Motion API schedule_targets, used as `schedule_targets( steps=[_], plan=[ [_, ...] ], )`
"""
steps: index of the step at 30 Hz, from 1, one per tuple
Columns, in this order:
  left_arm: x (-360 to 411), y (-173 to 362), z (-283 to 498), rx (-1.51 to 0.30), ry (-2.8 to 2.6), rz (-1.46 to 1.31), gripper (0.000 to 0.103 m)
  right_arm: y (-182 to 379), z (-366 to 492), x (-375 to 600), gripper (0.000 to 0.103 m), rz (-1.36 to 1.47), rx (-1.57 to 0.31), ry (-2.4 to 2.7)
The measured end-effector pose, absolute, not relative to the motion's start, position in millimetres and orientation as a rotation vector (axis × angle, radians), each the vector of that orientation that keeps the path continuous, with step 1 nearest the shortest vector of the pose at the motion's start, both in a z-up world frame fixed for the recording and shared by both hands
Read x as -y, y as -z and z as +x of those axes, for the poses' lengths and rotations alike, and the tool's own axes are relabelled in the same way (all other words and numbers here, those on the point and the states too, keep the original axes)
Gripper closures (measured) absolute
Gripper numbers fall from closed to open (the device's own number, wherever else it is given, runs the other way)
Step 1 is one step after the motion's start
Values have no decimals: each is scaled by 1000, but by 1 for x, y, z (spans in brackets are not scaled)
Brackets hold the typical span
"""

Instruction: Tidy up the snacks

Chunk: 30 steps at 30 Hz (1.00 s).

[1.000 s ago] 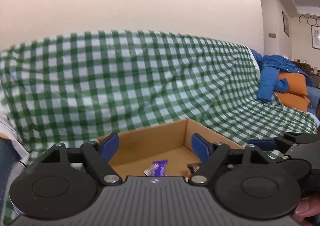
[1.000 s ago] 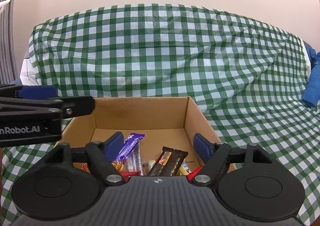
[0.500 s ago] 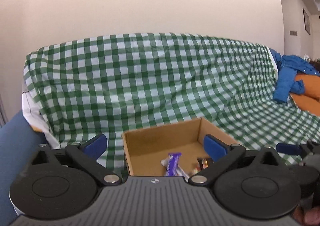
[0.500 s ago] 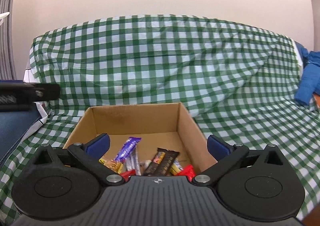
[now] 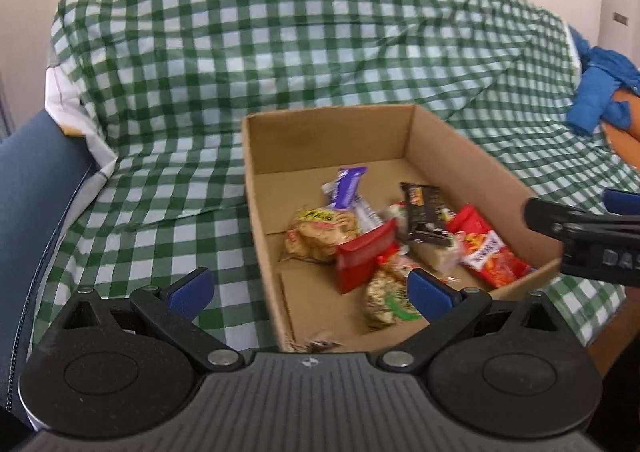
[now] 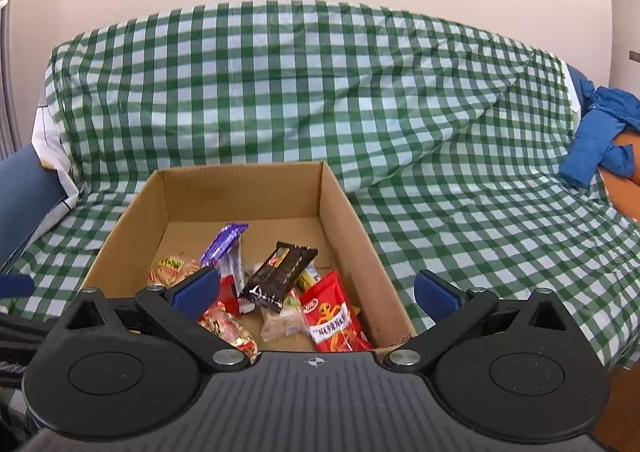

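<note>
A: What carried it all?

B: A sofa draped in a green-and-white checked cloth (image 6: 320,99), with an open brown cardboard box (image 6: 348,207) resting on its seat. The snacks lay in a loose heap on the box floor, toward the near end.

A: And the tools?

B: The left gripper (image 5: 308,292) hung above the box's left wall, jaws spread wide with nothing between them. The right gripper (image 6: 316,292) hovered over the near edge, jaws likewise spread and empty.

A: What could have gone wrong?

B: The packets overlapped, so a closing pinch might have caught two wrappers at once or slid off slick film. A low approach could have struck the cardboard wall and shoved the box across the soft cloth. Both tools were near each other and might have collided.

A: How did the snacks look?

B: A red bag with a cartoon figure (image 6: 334,322) lay at the right, a black wrapped bar (image 6: 282,276) leaned across the middle, a purple wrapper (image 6: 224,242) stood farther back, and a pale biscuit pack (image 5: 320,238) sat at the left.
</note>
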<state>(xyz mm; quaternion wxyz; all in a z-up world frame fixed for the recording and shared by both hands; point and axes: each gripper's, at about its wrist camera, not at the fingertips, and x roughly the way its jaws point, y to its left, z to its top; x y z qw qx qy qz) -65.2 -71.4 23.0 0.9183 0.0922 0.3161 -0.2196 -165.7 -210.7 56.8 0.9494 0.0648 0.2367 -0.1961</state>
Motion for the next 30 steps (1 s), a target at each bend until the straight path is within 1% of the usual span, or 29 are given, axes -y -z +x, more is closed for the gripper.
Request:
schedule_targets(
  steps=[5,11,30],
  plan=[
    [71,-19,-56,-695,443,155,0,-53,-159,207,1,121,-499,388],
    [76,-15,-55,-706,438,162,0,-45,-152,204,1,109,-531,356],
    [79,-12,-52,-725,431,158,0,-44,-137,199,1,111,-540,318]
  ],
)
